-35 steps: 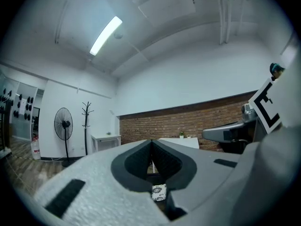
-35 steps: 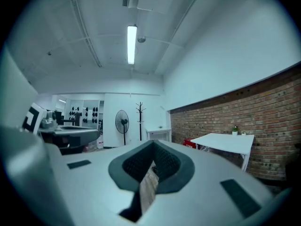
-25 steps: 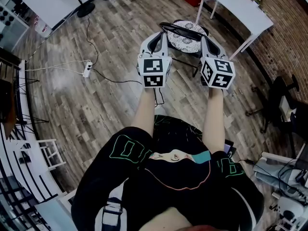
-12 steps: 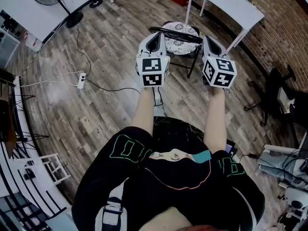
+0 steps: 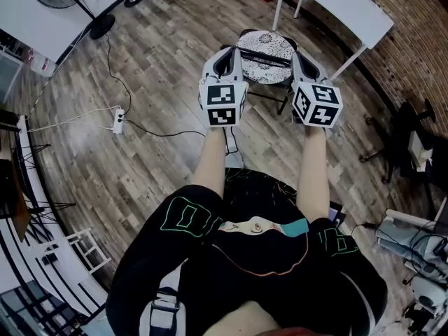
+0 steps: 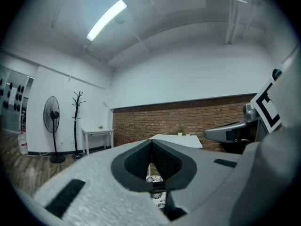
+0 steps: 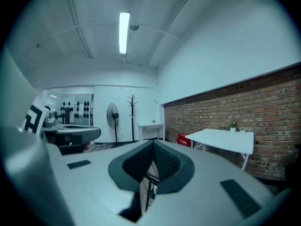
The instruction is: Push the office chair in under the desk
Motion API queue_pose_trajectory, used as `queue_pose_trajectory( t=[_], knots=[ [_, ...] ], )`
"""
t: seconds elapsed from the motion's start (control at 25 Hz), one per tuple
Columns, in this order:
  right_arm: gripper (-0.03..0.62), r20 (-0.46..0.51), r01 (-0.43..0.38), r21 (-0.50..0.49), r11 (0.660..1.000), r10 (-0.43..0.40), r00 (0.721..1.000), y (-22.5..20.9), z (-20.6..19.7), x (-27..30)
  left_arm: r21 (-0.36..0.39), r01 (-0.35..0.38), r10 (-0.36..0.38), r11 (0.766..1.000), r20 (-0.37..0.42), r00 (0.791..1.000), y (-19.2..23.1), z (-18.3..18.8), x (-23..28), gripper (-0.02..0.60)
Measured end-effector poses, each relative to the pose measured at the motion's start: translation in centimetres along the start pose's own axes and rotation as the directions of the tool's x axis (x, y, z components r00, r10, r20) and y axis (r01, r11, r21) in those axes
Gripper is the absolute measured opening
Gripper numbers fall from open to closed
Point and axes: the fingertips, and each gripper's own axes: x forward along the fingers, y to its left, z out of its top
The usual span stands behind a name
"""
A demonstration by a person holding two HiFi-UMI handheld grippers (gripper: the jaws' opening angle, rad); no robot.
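Wooden floor (image 5: 140, 166) holds office chair (image 5: 264, 47) between left gripper (image 5: 225, 56) and right gripper (image 5: 301, 59), jaws closed.

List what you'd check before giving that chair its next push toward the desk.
1. Grippers either side of the backrest: ok, left gripper and right gripper flank it.
2. Jaws together: ok, both.
3. Firm contact with the backrest: cannot tell.
4. Chair seat under the desk: not ok, it stands in front of it.
5. Floor cable off the path: ok, it lies left, behind the chair.
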Motion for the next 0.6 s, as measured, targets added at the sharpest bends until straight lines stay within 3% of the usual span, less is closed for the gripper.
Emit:
queue_pose_trajectory(
  t=[0.4,0.6],
  knots=[
    [0.005,-0.069,-0.035,0.021,0.999,0.037,0.997,2.4,-0.7,13.9,-0.041,-0.003,0.001,0.999,-0.057,0.998,9.7,-2.3,8.7,0.008],
    [0.005,-0.106,-0.027,0.012,1.000,0.028,0.994,2.6,-1.2,18.3,-0.068,0.015,-0.020,0.998,-0.077,0.997,12.3,-3.6,12.2,0.008]
  ],
)
